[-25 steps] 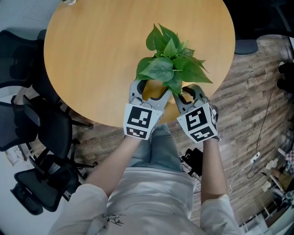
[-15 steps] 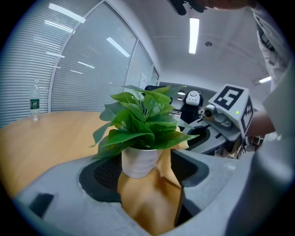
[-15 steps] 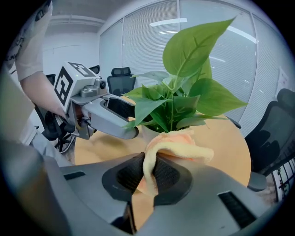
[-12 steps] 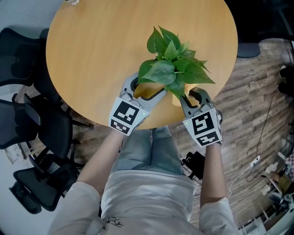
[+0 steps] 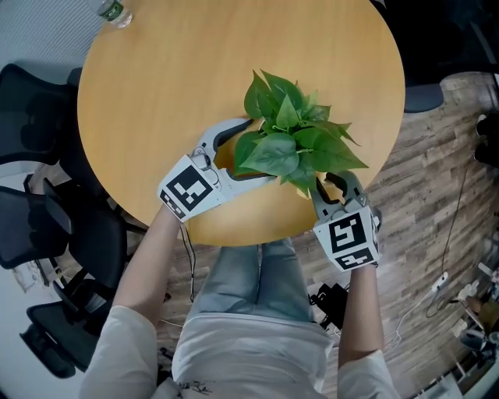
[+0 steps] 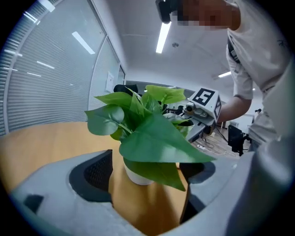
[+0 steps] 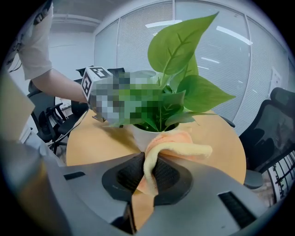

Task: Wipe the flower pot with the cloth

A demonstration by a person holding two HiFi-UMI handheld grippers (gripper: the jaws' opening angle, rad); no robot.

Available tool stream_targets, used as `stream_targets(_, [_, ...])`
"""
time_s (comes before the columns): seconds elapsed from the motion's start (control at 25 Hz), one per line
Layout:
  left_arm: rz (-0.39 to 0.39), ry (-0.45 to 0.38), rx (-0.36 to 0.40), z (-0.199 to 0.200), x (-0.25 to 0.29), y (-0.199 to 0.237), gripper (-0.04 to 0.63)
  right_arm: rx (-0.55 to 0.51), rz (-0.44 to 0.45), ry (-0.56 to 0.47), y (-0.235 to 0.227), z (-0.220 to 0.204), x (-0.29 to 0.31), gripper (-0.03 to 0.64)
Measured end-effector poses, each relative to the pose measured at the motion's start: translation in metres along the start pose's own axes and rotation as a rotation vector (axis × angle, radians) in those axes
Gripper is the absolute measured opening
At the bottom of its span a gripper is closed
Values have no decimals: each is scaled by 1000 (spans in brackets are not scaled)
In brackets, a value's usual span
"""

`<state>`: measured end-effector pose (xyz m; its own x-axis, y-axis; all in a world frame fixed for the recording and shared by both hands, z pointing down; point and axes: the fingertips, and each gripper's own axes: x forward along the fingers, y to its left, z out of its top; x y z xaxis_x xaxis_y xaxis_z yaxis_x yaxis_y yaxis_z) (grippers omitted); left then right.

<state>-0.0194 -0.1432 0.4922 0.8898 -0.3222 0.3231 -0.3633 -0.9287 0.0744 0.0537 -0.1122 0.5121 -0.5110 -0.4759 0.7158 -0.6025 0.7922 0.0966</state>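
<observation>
A leafy green plant point(image 5: 284, 140) in a white pot point(image 6: 136, 175) stands near the front edge of the round wooden table point(image 5: 179, 78). My left gripper point(image 5: 253, 150) reaches in from the left, and its jaws have just been opening. They stand wide on either side of the pot, and the pads point(image 6: 99, 170) do not touch it. My right gripper point(image 5: 331, 183) is at the pot's right, shut on a peach-yellow cloth point(image 7: 177, 145). The cloth drapes against the pot point(image 7: 138, 131) wall. Leaves hide the pot in the head view.
A plastic bottle point(image 5: 115, 11) lies at the table's far left edge. Black office chairs point(image 5: 47, 226) stand left of the table, and another chair point(image 7: 272, 133) stands beyond it. Cables point(image 5: 437, 273) trail over the wood floor at the right.
My left gripper has swung from the pot's near side round to its left, rolled over, and its jaws stand wider. The right gripper with the cloth has barely moved.
</observation>
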Motion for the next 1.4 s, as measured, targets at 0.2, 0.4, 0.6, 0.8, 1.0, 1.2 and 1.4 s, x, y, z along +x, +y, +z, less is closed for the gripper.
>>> stream_targets(0.2, [-88,-42,14,11,4,8,463,-1,-9,-3,-5,4,1,43])
stream_targets(0.4, [-166,-49,49,14,13,6,472,7,-11,-2,-5,3,2,44])
stream_targets(0.6, [-193,-62,18,15,17,5,454,6,-10,3,-4,3,2,44])
stream_targets(0.8, [-183,-63,-5,15,16,5,436,23,-42,31,-28,-5,-4,44])
stream_targets(1.0, [-180,-54,-10,14,16,5,436,-35,-45,49,-52,2,3,44])
stream_targets(1.2, [-156,-66,3,16,17,6,436,-113,-1,51,-44,17,14,44])
stream_targets(1.4, [-88,-59,-28,16,16,3,436,-128,0,58,-37,15,14,44])
